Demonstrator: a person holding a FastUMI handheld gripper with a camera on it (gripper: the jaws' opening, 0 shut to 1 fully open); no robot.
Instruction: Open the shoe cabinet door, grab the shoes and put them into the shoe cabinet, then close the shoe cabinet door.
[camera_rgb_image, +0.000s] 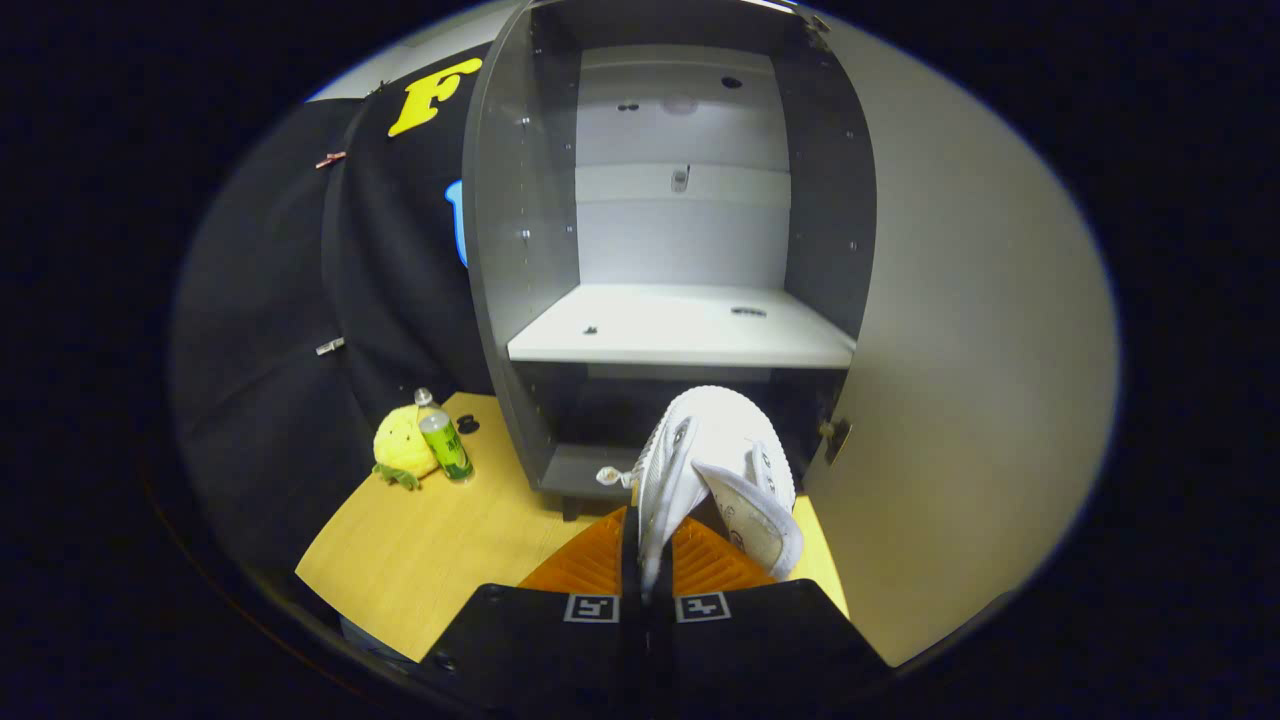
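Note:
My gripper (648, 560) is shut on the side wall of a white sneaker (725, 460), which hangs toe-forward just ahead of the fingers. Beyond the shoe stands the shoe cabinet (520, 260), its door (960, 380) swung wide open to the right. Inside, a white shelf (680, 335) spans the middle. The sneaker is in front of the dark lower compartment (600, 410), level with its opening. A lace end dangles on the shoe's left side.
A yellow plush toy (402, 447) and a green bottle (443, 437) rest on the wooden floor (430, 560) to the left of the cabinet, against the black cloth wall (290, 330). A small dark object (467, 424) lies beside them.

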